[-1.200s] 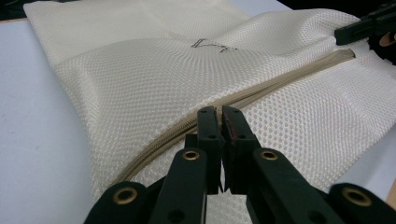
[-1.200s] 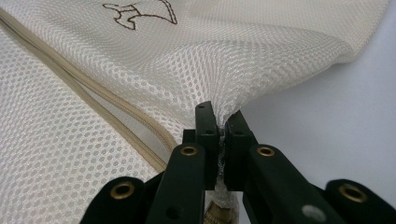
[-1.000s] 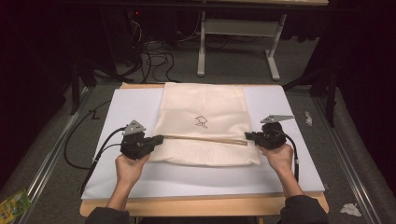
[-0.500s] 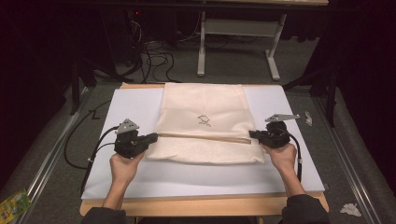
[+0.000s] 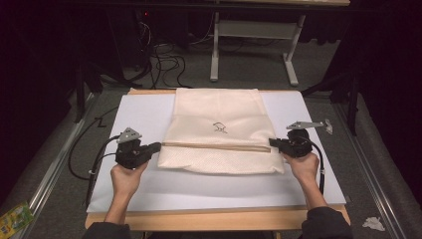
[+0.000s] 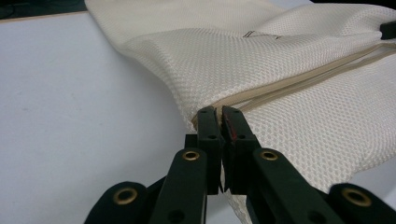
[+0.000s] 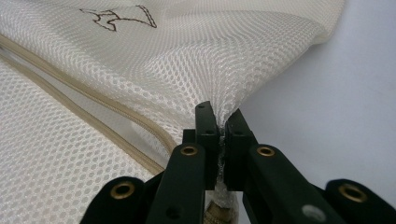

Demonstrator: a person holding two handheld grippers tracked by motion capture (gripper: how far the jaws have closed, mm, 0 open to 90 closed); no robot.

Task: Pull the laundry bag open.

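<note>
From the high view, the table (image 5: pixel 149 219) has free white surface on all sides of the cream mesh bag (image 5: pixel 219 134), which lies at its middle. In the left gripper view, the left hand-held gripper (image 6: pixel 219 114) is pinching the bag's edge at the zipper (image 6: pixel 299 81). In the right gripper view, the right hand-held gripper (image 7: pixel 219 114) is pinching the opposite mesh edge.

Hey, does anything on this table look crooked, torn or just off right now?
Nothing damaged or spilled. The mesh bag lies folded on the white board, its near part bulging unevenly. The left tool and right tool pinch its two side edges.
</note>
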